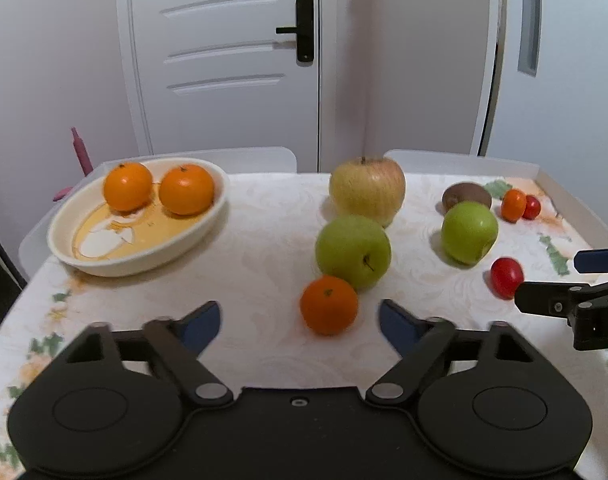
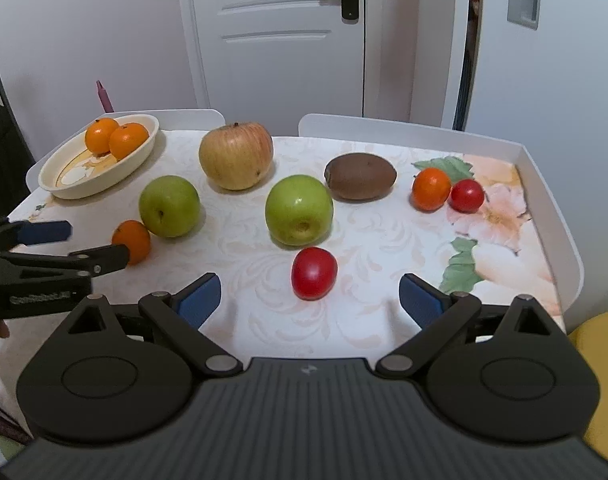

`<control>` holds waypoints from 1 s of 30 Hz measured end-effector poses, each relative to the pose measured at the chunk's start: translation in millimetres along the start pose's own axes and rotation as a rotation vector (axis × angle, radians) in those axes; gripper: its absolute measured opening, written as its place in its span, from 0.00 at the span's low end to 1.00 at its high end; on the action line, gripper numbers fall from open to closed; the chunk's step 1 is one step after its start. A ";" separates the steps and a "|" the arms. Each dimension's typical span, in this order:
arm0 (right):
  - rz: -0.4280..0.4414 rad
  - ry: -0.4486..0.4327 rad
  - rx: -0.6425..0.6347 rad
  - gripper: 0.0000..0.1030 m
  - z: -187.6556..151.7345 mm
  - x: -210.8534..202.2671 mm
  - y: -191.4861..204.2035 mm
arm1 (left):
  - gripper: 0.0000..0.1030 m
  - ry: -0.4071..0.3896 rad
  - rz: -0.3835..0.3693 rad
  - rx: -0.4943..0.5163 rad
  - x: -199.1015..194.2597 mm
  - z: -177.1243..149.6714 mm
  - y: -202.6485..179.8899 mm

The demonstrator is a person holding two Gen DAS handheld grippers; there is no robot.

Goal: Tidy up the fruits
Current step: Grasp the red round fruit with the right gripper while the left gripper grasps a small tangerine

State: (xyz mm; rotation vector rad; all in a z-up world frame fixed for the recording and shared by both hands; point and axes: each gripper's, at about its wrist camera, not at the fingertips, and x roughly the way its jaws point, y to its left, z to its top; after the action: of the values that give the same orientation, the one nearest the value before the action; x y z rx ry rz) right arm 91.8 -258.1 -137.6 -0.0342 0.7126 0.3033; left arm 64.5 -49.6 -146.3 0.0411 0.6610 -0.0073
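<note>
Fruits: spread over a table (image 2: pixel 240 320) with a floral cloth, some loose, two already in a dish.
Dish: cream oval dish (image 1: pixel 116 264) at the far left of the table, holding two oranges (image 1: pixel 128 186) side by side against its far wall.
Loose orange: small orange (image 1: pixel 329 305) near the front, touching the left green apple (image 1: pixel 352 251) behind it.
Large apple: yellow-red apple (image 1: pixel 367 190) just behind that green apple, stem up.
Right green apple: second green apple (image 2: pixel 299 209) near the middle, with a brown kiwi (image 2: pixel 360 177) just behind and to its right.
Front tomato: red tomato (image 2: pixel 313 273) alone, in front of the second green apple.
Far pair: small orange-coloured fruit (image 2: pixel 431 189) and a small red tomato (image 2: pixel 467 195) touching each other near the right rim.
Left gripper: left gripper (image 1: pixel 300 320) spread wide and holding nothing — the loose orange sits just ahead, between the lines of its blue pads (image 1: pixel 202 322).
Right gripper: right gripper (image 2: pixel 309 300) also wide open and empty, low over the cloth — the front tomato lies just ahead between its fingers.
</note>
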 end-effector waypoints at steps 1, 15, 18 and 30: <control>-0.001 -0.004 0.003 1.00 -1.1 3.0 -1.7 | 0.79 -0.001 0.007 0.000 3.8 -1.6 -2.0; -0.003 -0.013 0.011 0.87 -11.9 21.5 -1.0 | 0.50 -0.008 -0.004 0.022 24.9 -5.8 -15.8; -0.008 -0.014 0.010 0.84 -11.1 22.3 -0.3 | 0.47 -0.007 -0.007 0.016 25.2 -6.8 -15.3; -0.030 -0.012 0.018 0.72 -9.8 28.2 1.8 | 0.39 -0.008 -0.033 0.020 24.3 -7.1 -14.0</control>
State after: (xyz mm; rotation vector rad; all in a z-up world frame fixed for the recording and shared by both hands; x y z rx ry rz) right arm 105.1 -250.3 -163.2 -0.0256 0.7026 0.2684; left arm 79.1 -63.2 -167.3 0.0493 0.6535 -0.0463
